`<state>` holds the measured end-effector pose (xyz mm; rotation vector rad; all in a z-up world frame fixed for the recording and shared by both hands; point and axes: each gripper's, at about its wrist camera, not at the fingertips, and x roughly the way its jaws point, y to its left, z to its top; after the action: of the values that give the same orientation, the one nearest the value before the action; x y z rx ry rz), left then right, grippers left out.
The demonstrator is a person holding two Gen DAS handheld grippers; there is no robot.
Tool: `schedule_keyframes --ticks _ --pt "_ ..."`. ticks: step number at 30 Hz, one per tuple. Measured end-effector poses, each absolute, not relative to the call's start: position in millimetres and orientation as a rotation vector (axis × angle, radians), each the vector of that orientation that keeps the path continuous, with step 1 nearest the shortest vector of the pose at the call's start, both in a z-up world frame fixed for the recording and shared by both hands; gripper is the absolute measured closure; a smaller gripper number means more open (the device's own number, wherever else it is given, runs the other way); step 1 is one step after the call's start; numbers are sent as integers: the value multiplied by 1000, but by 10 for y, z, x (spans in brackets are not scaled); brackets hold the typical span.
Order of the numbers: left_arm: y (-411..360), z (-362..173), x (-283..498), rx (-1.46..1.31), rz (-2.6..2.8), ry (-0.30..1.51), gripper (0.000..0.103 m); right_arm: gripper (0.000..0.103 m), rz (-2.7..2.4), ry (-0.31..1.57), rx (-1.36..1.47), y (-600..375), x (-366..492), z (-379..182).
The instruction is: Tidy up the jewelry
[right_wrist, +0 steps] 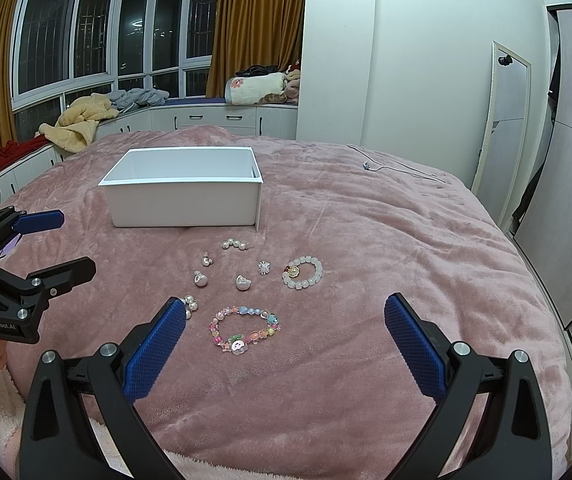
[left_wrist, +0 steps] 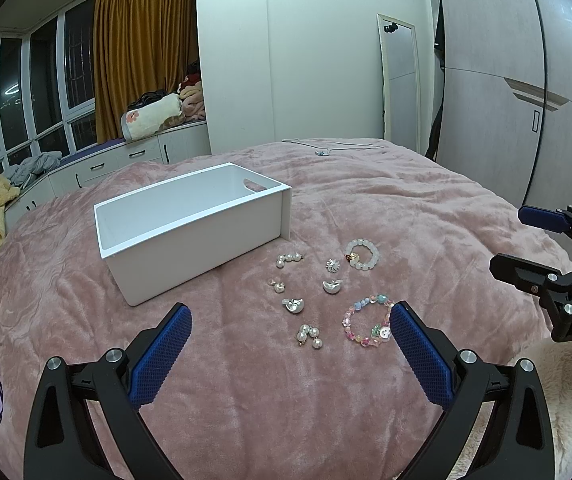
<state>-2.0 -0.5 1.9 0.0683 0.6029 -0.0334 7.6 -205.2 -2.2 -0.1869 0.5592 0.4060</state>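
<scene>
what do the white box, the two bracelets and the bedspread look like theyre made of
White box: probably matte plastic; smooth thin walls, moulded handle slot.
White bracelet: translucent milky beads, glass or stone-like, with a gold-coloured charm.
Colourful bracelet: glossy clear pastel beads, likely acrylic or glass.
Pink bedspread: plush fleece; soft nap with sheen and creases.

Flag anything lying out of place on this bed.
The thin silver necklace lies alone near the far edge of the pink blanket, well apart from the earrings and bracelets clustered in front of the white box. Nothing looks spilled or damaged.
</scene>
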Motion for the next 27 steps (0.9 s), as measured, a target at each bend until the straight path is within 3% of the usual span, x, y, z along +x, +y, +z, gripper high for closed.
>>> schedule_keyframes --ticks 27 --pt "44 23 173 54 -31 619 3 5 372 583 -145 -2116 302 186"
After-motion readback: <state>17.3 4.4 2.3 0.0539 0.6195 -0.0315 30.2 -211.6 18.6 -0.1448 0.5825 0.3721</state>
